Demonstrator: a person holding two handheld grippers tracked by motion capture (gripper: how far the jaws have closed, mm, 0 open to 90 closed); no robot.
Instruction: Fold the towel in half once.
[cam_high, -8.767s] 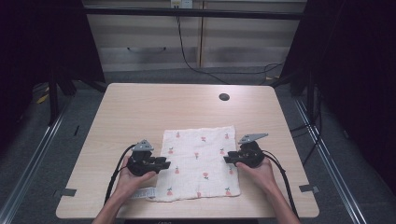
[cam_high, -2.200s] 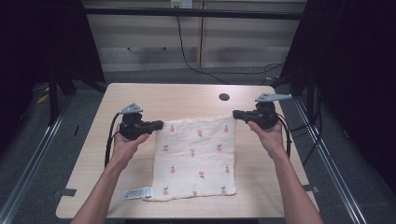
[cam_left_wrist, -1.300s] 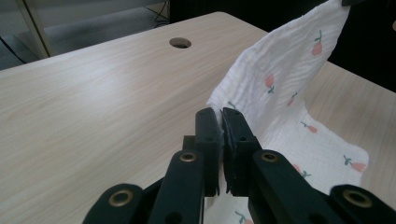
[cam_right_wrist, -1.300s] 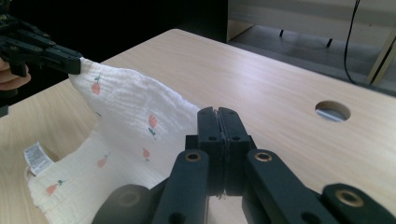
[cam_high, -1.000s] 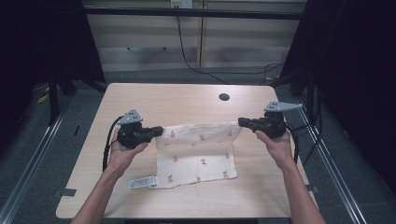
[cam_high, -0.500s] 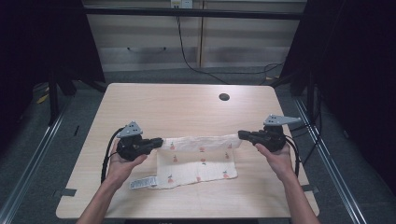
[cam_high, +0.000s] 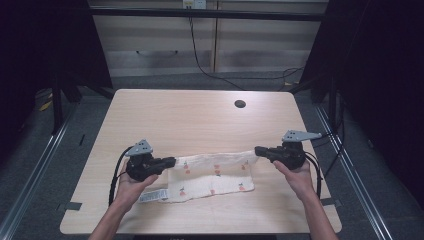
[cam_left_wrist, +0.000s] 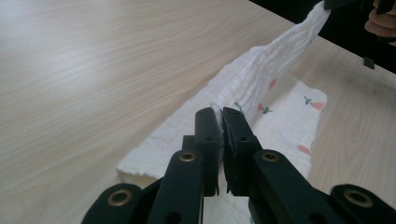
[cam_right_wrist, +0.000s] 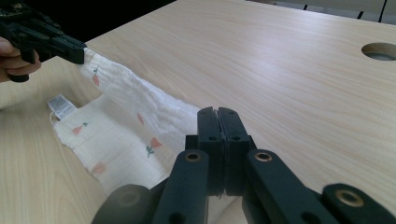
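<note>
Cloth (cam_high: 212, 172) lies folded on the table's (cam_high: 200, 120) near half, about 6 o'clock from its hole (cam_high: 240, 104). The left gripper (cam_high: 170, 161) pinches its 9 o'clock corner, the right gripper (cam_high: 259, 150) its 3 o'clock corner, both jaws clamped narrow on fabric.

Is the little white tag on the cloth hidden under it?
No, the white tag sticks out from the cloth at its near left corner, flat on the table.
</note>
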